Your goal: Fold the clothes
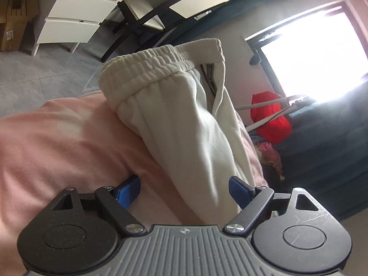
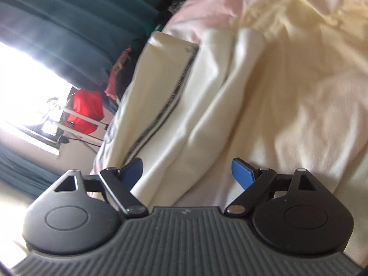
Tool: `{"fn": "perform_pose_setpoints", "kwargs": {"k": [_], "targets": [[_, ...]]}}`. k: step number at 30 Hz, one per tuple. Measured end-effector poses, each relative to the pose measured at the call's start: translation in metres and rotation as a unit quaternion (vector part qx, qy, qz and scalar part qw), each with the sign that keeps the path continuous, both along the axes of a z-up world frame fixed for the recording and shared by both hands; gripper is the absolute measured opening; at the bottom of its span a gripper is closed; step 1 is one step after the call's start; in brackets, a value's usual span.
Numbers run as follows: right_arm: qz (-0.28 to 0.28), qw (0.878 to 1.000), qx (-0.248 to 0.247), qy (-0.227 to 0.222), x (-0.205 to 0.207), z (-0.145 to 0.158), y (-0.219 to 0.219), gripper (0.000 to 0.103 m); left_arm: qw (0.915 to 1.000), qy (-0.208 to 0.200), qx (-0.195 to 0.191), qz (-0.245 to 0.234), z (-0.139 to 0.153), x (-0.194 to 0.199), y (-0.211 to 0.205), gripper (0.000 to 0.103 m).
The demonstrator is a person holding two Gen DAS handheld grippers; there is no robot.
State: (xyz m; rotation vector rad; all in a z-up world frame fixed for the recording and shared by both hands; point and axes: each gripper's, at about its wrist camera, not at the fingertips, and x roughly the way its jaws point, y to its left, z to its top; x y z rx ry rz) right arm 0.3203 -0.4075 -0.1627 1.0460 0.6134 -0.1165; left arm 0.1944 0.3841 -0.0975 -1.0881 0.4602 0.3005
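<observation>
A pair of cream sweatpants lies folded lengthwise on the pink bedsheet, elastic waistband at the far end, a dark patterned side stripe showing. My left gripper is open, its blue fingers spread on either side of the near end of the pants. In the right wrist view the same cream sweatpants run away from me, the side stripe along their left fold. My right gripper is open too, straddling the fabric's near end, holding nothing.
The bed's pink and cream cover fills the right. White drawers and a black-framed desk stand across the grey floor. Teal curtains, a bright window and a red bag lie beyond the bed edge.
</observation>
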Motion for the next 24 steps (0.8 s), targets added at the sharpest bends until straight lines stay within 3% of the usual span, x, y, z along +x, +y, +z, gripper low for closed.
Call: {"fn": "perform_pose_setpoints", "kwargs": {"k": [2, 6, 9, 10, 11, 13, 17, 24], "targets": [[-0.017, 1.0, 0.011, -0.002, 0.011, -0.011, 0.0, 0.087, 0.9998, 0.003, 0.013, 0.012, 0.005, 0.009, 0.005, 0.075], [-0.04, 0.998, -0.044, -0.026, 0.048, -0.014, 0.005, 0.087, 0.9986, 0.009, 0.038, 0.036, 0.016, 0.028, 0.014, 0.061], [-0.069, 0.995, -0.073, -0.026, 0.07, -0.012, 0.006, 0.059, 0.9968, 0.013, 0.058, 0.054, 0.025, 0.042, 0.021, 0.03], [-0.079, 0.994, -0.075, -0.021, 0.073, -0.012, 0.006, 0.027, 0.996, 0.014, 0.064, 0.06, 0.027, 0.047, 0.023, 0.019], [-0.089, 0.993, -0.07, -0.015, 0.073, -0.012, 0.003, 0.021, 0.9952, 0.016, 0.07, 0.066, 0.03, 0.052, 0.025, 0.015], [-0.096, 0.994, -0.041, -0.017, 0.067, -0.009, -0.003, 0.015, 0.9933, 0.019, 0.083, 0.078, 0.036, 0.061, 0.03, 0.013], [-0.099, 0.994, -0.008, -0.035, 0.041, 0.007, -0.013, 0.012, 0.9936, 0.003, 0.093, 0.065, 0.054, 0.038, 0.027, 0.012], [-0.082, 0.995, 0.017, -0.057, -0.041, 0.029, -0.013, 0.012, 0.9936, -0.013, 0.089, 0.068, 0.086, -0.055, 0.036, 0.011]]}}
